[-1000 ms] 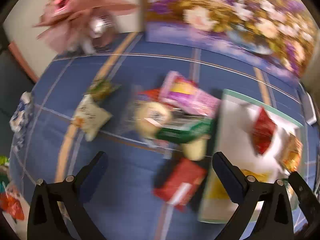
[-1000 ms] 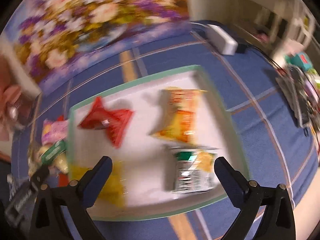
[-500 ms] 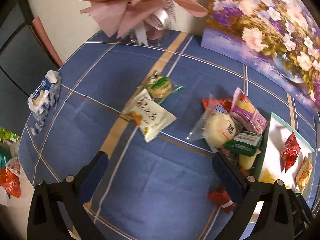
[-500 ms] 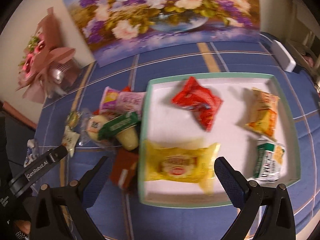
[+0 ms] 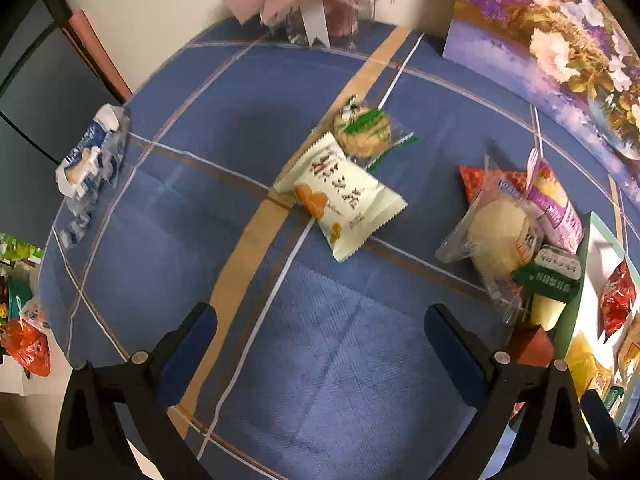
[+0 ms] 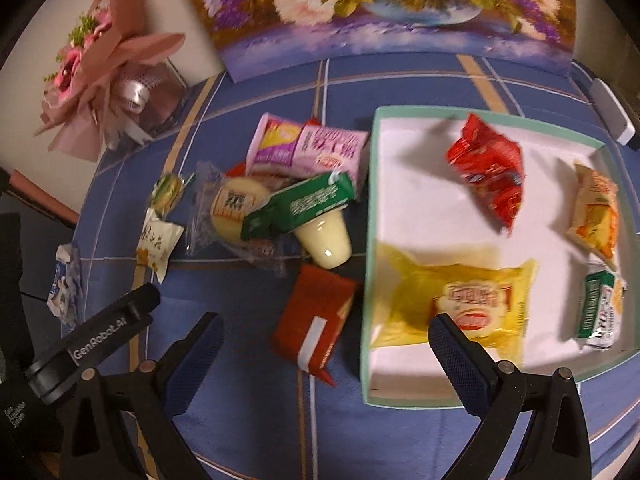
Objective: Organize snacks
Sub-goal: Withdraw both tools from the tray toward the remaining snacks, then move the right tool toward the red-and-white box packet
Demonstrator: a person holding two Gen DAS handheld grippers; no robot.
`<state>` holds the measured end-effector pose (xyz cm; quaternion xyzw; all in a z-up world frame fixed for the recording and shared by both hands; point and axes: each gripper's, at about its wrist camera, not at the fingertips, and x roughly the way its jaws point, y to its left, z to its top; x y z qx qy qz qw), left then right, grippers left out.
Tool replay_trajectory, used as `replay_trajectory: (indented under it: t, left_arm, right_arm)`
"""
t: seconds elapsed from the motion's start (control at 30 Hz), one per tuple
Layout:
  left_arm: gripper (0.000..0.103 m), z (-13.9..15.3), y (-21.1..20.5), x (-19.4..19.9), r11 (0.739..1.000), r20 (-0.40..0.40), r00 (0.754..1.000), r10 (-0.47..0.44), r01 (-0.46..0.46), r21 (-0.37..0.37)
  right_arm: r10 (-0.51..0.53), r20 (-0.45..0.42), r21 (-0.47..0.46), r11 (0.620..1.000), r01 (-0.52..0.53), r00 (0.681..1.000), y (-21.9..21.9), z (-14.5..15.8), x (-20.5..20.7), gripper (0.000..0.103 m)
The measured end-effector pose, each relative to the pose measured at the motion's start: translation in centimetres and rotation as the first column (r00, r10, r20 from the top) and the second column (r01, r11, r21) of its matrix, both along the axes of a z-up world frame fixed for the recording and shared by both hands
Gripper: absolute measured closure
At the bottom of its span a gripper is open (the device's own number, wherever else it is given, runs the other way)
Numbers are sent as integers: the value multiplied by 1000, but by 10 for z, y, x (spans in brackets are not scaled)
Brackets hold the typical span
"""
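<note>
I held both left tongs (image 5: 320,344) and right tongs (image 6: 326,344) open and empty. The white snack packet (image 5: 340,200) lay mid-frame, tray (image 6: 370,240) at right; I judged a low, centred approach best.

Four packets (image 6: 490,172) in the tray (image 6: 370,240); snack pile (image 6: 288,204) just left.

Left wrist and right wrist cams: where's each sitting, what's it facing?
Left wrist: on the open left gripper, angled down at the tablecloth and white packet; own fingers show.
Right wrist: on the open right gripper, facing the tray; own fingers and the left gripper's body show.
Shared: white packet, green packet, bouquet, painting.
</note>
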<state>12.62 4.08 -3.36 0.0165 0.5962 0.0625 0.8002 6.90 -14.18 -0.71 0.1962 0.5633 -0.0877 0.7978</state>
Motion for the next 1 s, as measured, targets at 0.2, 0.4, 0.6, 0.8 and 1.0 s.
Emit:
replay_trajectory:
  t: [0.2,0.4,0.6,0.8,1.0]
  left_arm:
    - [0,-7,7,2,1000,-18,1000,15,-15,-9]
    - [0,-10,13,4,1000,-24,999,21,-21,-1]
    - [0,-15,17,5,999,-41,999,27,-28,-20]
    - [0,-14,23,6,999,-34,999,35,-36,-37]
    - [0,-12,30,7,997,-27,999,47,-48,-62]
  right_arm:
    - [21,-13,10,1000,-21,1000,12,-10,6,0]
    - [25,-23,23,999,-25,999,17,-17,10,0]
    - [33,-21,36,999,-33,999,18,-20,12,0]
    - [11,0,51,999,-11,1000,12,-17,12,0]
    - [5,43,75,997,-8,999,7,-3,11,7]
